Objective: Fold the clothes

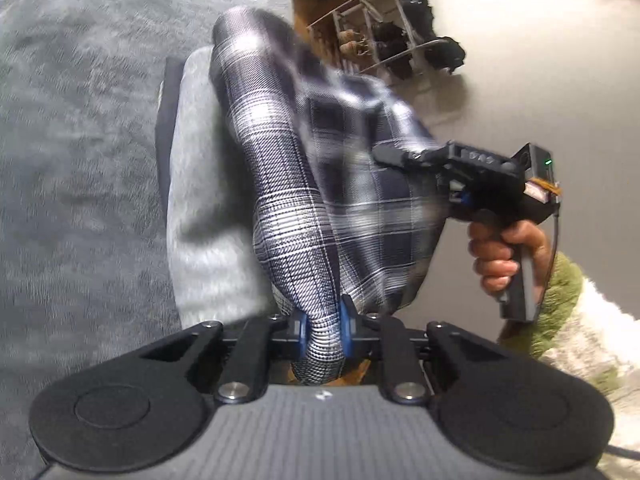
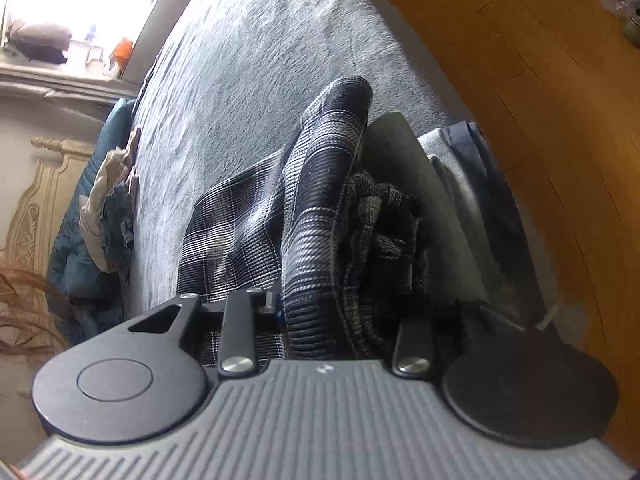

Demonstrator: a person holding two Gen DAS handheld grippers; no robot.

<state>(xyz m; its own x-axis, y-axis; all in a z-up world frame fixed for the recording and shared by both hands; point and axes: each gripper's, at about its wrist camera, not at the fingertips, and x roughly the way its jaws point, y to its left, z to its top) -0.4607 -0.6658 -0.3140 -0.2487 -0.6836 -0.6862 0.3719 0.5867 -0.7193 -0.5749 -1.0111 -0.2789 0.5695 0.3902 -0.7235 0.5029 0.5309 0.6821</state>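
Plaid shirt (image 1: 280, 184) hangs bunched between 2 grippers above a grey bed cover (image 1: 72, 128). Left gripper (image 1: 324, 330) pinches 1 fold; right gripper (image 1: 394, 156) clamps its far edge, over folded clothes (image 2: 452, 184).

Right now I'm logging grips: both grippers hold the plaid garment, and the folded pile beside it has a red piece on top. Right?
Not red: in the left wrist view the folded pile's top piece is light grey. Both the left gripper and right gripper do hold the plaid garment.
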